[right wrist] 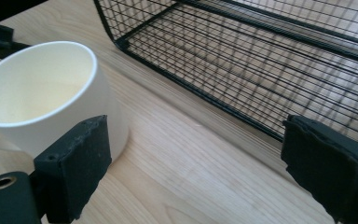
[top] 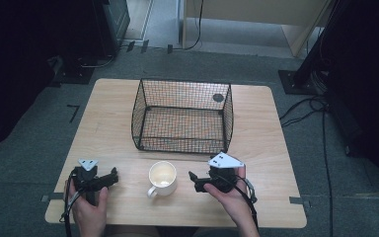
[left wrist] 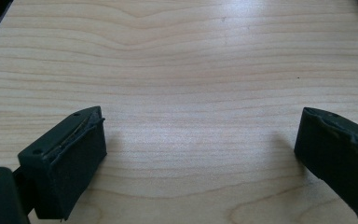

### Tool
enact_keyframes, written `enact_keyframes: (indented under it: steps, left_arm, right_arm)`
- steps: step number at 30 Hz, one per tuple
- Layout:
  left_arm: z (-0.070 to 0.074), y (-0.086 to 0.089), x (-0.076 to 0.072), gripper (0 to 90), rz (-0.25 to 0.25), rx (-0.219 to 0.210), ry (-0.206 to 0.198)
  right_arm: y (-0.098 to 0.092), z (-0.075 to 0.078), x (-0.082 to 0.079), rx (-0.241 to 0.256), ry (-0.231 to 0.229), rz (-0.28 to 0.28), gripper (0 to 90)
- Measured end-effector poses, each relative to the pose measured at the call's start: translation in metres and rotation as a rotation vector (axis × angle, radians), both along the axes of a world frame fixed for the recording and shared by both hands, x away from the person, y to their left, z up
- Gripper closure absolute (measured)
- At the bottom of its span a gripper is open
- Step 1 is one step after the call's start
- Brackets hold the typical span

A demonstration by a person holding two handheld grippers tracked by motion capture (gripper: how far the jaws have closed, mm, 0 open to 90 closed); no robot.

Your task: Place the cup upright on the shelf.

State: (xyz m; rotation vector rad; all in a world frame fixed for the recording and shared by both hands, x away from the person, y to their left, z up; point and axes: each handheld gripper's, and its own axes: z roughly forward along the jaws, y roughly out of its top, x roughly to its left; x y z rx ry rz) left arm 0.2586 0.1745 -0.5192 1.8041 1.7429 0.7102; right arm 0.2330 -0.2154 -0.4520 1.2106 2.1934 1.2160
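A white mug point(top: 162, 177) stands upright on the wooden table point(top: 108, 113) near its front edge, handle toward the front left, empty inside. Behind it sits a black wire basket point(top: 182, 116), also empty. My left gripper point(top: 112, 177) is held low to the left of the mug, open, with bare wood between its jaws point(left wrist: 196, 154). My right gripper point(top: 193, 180) is just right of the mug, open and pointing left. In the right gripper view the mug point(right wrist: 46, 93) stands beside the left jaw and the basket point(right wrist: 242, 60) lies ahead.
A person's hands hold both grippers at the table's front edge. Dark equipment stands and cables point(top: 306, 106) lie on the grey floor around the table. A round dark spot point(top: 218, 98) marks the tabletop behind the basket.
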Motion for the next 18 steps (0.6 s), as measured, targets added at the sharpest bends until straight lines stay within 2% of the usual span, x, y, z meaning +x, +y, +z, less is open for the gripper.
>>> enact_keyframes:
  steps: [18]
  left_arm:
    - [0.000, 0.000, 0.000, 2.2, 0.000, 0.000, 0.000]
  right_arm:
    - [0.037, 0.001, -0.010, 0.011, 0.006, 0.101, 2.2]
